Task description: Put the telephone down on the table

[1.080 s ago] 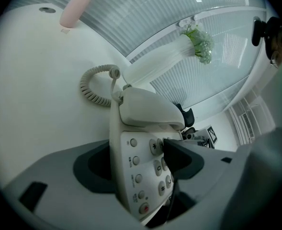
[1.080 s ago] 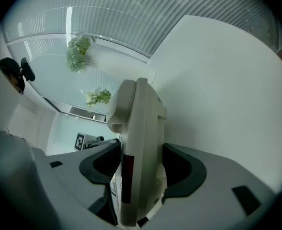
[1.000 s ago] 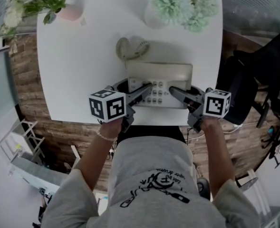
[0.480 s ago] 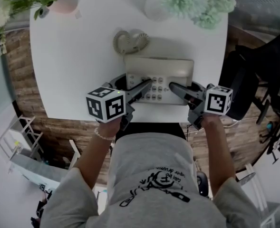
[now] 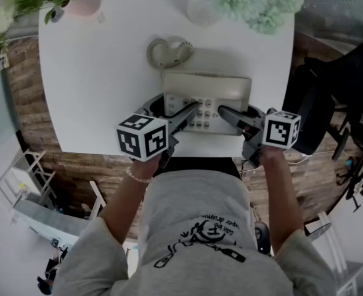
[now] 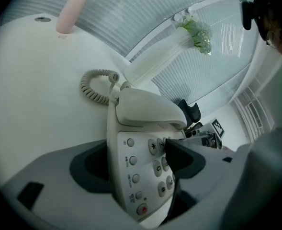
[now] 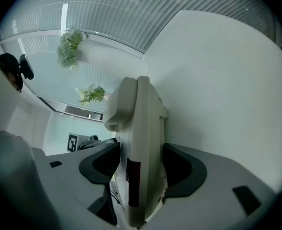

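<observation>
Head view: the telephone point(image 5: 207, 91) sits at the near edge of the white table point(image 5: 95, 73). The left gripper point(image 5: 180, 108) reaches over its keypad and the right gripper point(image 5: 233, 115) is at its right front corner.

Left gripper view: the jaws are opening with the telephone's keypad end between them, one pad over the keys.

Right gripper view: the jaws are clamped on the telephone's side edge, a pad against each face.
</observation>
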Available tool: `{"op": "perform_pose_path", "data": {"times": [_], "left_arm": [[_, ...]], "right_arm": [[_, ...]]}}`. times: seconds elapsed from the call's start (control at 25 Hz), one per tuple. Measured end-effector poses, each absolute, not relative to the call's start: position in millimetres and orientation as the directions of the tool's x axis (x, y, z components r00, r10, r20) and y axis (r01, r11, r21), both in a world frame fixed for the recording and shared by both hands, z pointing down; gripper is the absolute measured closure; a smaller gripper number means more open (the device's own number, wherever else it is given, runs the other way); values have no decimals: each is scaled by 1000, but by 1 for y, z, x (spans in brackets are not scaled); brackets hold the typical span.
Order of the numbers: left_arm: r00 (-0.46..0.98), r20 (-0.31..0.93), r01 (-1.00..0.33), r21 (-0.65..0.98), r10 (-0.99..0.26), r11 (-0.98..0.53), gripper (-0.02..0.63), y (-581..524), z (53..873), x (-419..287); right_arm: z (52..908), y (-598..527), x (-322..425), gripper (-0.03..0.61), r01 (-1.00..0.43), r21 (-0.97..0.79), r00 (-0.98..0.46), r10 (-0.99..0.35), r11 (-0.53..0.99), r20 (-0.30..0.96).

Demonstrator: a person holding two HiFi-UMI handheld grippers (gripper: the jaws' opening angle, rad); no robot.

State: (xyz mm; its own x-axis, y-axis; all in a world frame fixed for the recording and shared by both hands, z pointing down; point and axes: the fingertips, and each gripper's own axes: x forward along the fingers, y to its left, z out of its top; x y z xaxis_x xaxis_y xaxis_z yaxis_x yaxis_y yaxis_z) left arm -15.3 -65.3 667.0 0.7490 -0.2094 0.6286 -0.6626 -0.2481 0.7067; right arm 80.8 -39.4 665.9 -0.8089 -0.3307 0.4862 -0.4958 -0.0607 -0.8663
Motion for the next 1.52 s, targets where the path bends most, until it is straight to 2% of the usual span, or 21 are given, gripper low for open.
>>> {"op": "perform_pose_path", "data": {"times": [0.88,1.08,1.52], "left_arm": [[628,742,-778,583,-235,-234,249,-64,672,-28],[569,783,-818,507,-251,-274,249,-65,675,-31],[573,782,-815,515,-243,-265,247,-65,676,-31]], "right_arm": [[670,-36,79,284,-575,-814,-759,-321,-78,567],[673,-35,80,285,-612,-787,-733,-318,-76,601],[674,-35,80,284,-627,-774,-719,-320,-83,617]]}}
